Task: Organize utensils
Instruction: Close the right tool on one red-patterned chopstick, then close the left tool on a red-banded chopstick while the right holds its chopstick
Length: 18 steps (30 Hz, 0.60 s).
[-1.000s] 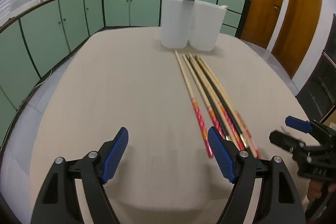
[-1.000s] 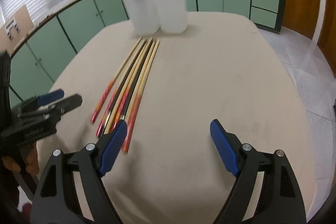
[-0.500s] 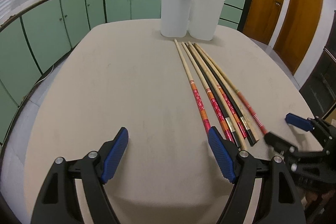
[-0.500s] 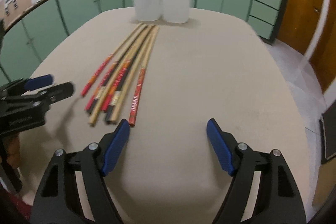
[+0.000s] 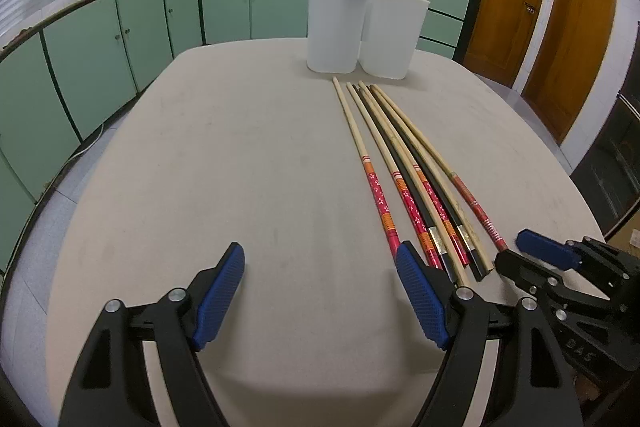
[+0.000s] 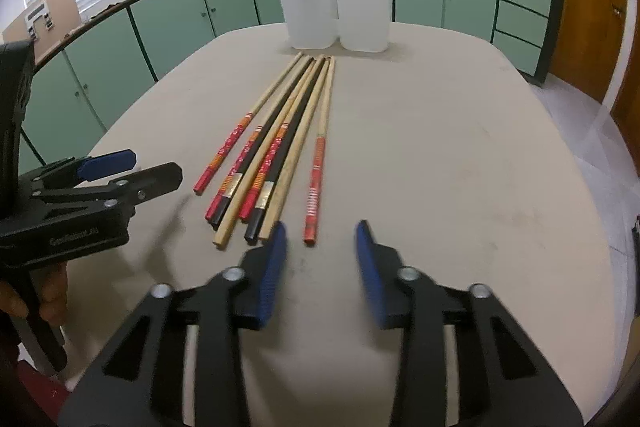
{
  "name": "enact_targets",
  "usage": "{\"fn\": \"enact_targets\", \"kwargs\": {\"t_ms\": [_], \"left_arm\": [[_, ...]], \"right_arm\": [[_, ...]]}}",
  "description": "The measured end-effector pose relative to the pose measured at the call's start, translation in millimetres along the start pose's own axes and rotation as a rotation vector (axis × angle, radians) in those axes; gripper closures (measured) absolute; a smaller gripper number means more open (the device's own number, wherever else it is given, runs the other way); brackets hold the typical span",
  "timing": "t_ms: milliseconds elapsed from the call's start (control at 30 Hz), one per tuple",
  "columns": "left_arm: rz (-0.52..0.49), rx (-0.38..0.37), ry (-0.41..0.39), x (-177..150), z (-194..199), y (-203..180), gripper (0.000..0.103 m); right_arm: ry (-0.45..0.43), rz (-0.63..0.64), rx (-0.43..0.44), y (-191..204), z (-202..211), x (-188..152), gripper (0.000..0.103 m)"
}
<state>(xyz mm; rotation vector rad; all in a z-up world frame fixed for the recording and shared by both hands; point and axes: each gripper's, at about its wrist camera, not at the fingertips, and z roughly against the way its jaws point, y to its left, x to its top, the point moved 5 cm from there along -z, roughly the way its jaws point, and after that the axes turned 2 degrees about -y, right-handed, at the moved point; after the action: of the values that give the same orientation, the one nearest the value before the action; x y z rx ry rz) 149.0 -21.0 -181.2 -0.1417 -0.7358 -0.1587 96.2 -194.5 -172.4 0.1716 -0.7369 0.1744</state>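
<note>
Long chopsticks [image 6: 280, 147] lie bunched lengthwise mid-worktop [image 6: 460, 147], tips toward two white bins [image 6: 340, 11] at 12 o'clock, touching side by side. Right tongs [image 6: 320, 259] have just been closing, still released, nothing between, just short of the butt ends. Left tongs [image 5: 320, 291] released wide at 9 o'clock of the bundle. Green cabinets [image 5: 100, 67] beyond.

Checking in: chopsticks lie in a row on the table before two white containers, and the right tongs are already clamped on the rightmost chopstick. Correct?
Not clamped. In the right wrist view the right tongs, which have just been closing, hold nothing; the rightmost chopstick lies on the table just ahead of them. The rest stands.
</note>
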Motion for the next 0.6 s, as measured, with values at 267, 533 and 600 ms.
{"fn": "enact_targets", "kwargs": {"t_ms": [267, 533, 600], "left_arm": [[0.004, -0.009, 0.007, -2, -4, -4, 0.026], [-0.014, -0.013, 0.007, -4, -8, -16, 0.029], [-0.022, -0.013, 0.006, -3, -8, -19, 0.031]], "right_arm": [[-0.025, 0.011, -0.010, 3, -4, 1, 0.097], [-0.024, -0.041, -0.033, -14, 0, 4, 0.098], [-0.024, -0.046, -0.033, -16, 0, 3, 0.098]]}}
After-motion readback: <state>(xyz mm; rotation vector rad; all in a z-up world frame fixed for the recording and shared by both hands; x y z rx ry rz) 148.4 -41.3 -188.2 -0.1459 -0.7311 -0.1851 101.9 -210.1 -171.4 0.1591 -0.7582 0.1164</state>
